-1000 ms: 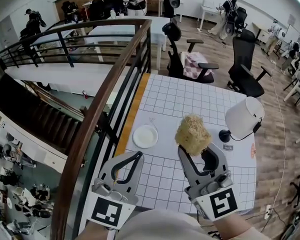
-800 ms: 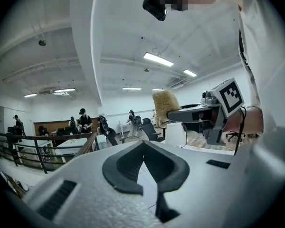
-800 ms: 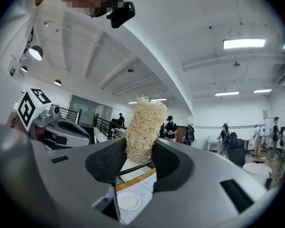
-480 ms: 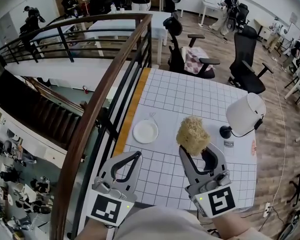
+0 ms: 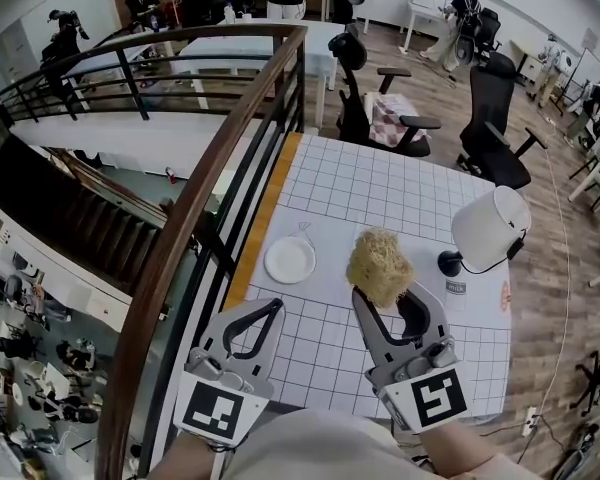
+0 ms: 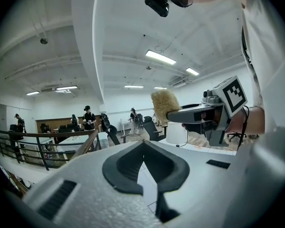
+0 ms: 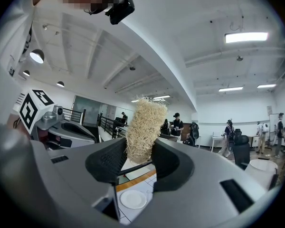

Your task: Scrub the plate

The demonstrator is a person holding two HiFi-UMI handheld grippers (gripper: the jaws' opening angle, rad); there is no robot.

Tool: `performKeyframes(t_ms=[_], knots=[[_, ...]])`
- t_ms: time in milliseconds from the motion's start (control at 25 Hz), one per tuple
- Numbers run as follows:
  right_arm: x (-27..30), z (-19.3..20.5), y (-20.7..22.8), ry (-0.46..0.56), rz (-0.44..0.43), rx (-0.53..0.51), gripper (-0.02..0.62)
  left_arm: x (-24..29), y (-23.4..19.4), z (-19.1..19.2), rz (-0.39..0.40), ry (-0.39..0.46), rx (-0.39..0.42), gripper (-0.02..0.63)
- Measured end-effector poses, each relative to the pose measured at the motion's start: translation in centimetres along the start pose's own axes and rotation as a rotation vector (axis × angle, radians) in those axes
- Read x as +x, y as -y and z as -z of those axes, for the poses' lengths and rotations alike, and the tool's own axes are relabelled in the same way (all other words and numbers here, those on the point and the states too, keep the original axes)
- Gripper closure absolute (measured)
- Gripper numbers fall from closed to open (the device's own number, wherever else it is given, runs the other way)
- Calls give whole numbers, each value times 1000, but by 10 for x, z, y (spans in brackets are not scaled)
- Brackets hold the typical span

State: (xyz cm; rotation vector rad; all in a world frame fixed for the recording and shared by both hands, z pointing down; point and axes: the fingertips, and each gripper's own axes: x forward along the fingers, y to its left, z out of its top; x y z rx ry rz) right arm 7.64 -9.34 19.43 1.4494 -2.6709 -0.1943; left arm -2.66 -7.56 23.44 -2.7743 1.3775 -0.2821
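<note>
A small white plate (image 5: 290, 260) lies on the grid-patterned table (image 5: 360, 188) near its left edge, and it also shows low in the right gripper view (image 7: 133, 199). My right gripper (image 5: 390, 298) hovers above the table to the right of the plate, shut on a straw-coloured fibrous scrubber (image 5: 380, 265) that sticks out past its jaws. The scrubber (image 7: 145, 127) sits squeezed between both pads of that gripper (image 7: 138, 156). My left gripper (image 5: 276, 308) hangs near the table's front left, shut and holding nothing. Its tips (image 6: 143, 144) meet. The scrubber (image 6: 165, 106) appears beyond them.
A lamp with a white shade (image 5: 490, 230) stands at the table's right side, a small dark item (image 5: 456, 290) by its base. A wooden-topped railing (image 5: 210, 198) runs along the table's left, over a drop. Office chairs (image 5: 380, 118) stand behind the table.
My right gripper with the scrubber has drifted slightly left, toward the plate. The left gripper and the plate have hardly moved.
</note>
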Motion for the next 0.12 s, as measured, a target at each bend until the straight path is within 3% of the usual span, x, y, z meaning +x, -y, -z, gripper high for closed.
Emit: performKeyframes(t_ms=[120], knots=[[0,1,0,-3,-5,10,437,-1,-1,-4,-7,15,0,594]])
